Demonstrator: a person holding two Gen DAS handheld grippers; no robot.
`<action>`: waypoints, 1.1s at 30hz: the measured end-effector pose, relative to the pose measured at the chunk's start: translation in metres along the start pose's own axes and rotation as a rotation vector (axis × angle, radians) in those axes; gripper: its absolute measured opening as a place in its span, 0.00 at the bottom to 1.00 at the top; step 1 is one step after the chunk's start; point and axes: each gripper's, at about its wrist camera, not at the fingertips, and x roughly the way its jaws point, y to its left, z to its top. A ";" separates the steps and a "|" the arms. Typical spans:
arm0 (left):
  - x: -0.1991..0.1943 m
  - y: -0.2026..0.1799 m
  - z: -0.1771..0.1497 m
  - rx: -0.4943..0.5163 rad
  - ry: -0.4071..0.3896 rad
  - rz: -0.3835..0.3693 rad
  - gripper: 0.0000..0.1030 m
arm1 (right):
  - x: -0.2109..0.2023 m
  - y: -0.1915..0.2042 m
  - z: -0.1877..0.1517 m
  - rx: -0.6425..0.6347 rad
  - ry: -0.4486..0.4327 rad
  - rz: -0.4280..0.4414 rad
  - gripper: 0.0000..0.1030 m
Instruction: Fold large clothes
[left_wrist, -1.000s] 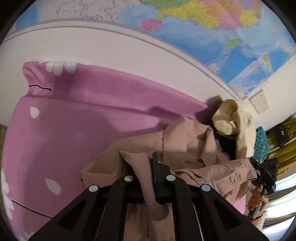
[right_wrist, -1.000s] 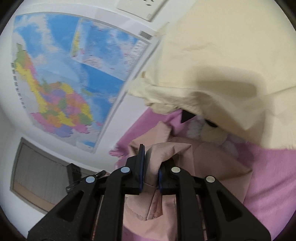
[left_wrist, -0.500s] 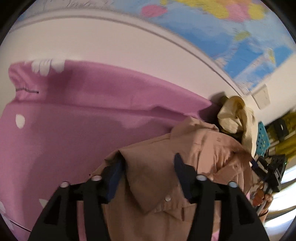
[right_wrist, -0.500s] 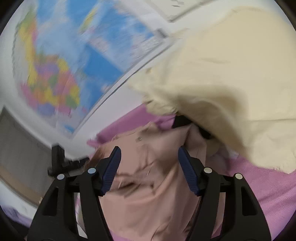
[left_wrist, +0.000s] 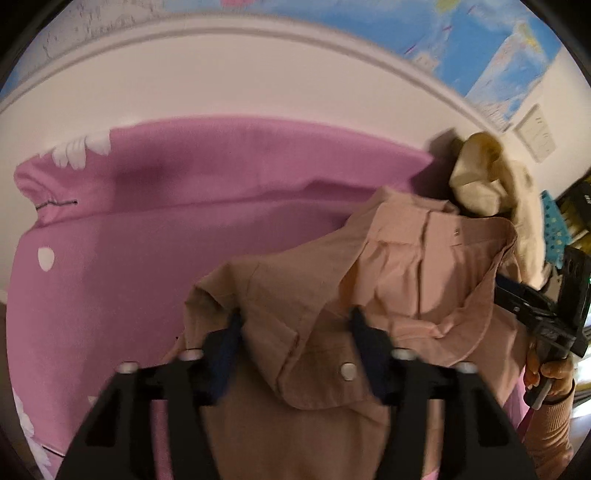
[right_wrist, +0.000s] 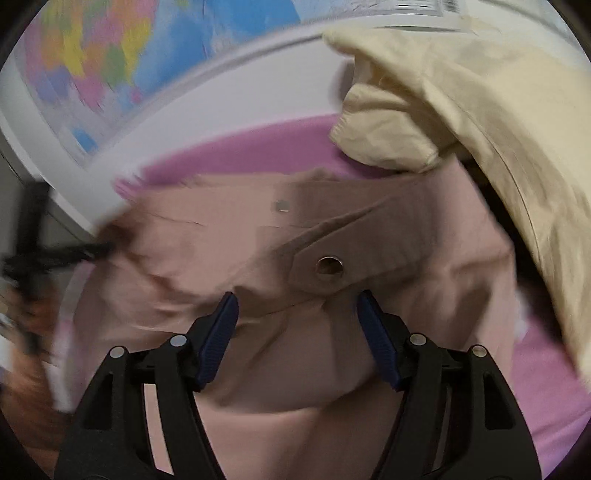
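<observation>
A dusty-pink shirt (left_wrist: 388, 266) with snap buttons lies crumpled on the pink bedsheet (left_wrist: 147, 258). My left gripper (left_wrist: 297, 336) hovers over its near edge. The jaws are closing, with a buttoned flap between the blue pads (left_wrist: 225, 347), which do not press on it. My right gripper (right_wrist: 297, 325) stands open above the shirt (right_wrist: 332, 229), just short of a snap button (right_wrist: 328, 266), and grips nothing. The left wrist view shows the right gripper (left_wrist: 532, 310) at the shirt's far right side, held by a hand (left_wrist: 550, 373). The left gripper (right_wrist: 44, 254) is a dark blur in the right wrist view.
A cream garment (right_wrist: 480, 110) is heaped at the head of the bed, overlapping the shirt's far edge; the same cream garment (left_wrist: 491, 184) appears in the left wrist view. A white wall with a world map (left_wrist: 480, 44) runs behind the bed. The sheet to the left (left_wrist: 92, 295) is bare.
Both grippers were shut on folds of the shirt and have let go. The shirt has dropped and spread on the sheet. The right gripper has swung sideways and rolled.
</observation>
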 end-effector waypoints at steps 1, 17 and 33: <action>0.004 0.003 0.002 -0.023 0.016 0.000 0.32 | 0.007 0.002 0.000 -0.011 0.017 -0.019 0.64; -0.052 0.015 -0.005 -0.050 -0.244 -0.108 0.70 | -0.011 -0.029 0.037 0.128 -0.116 0.071 0.06; -0.050 0.018 -0.095 0.078 -0.280 -0.018 0.91 | -0.125 -0.078 -0.077 0.098 -0.270 0.110 0.77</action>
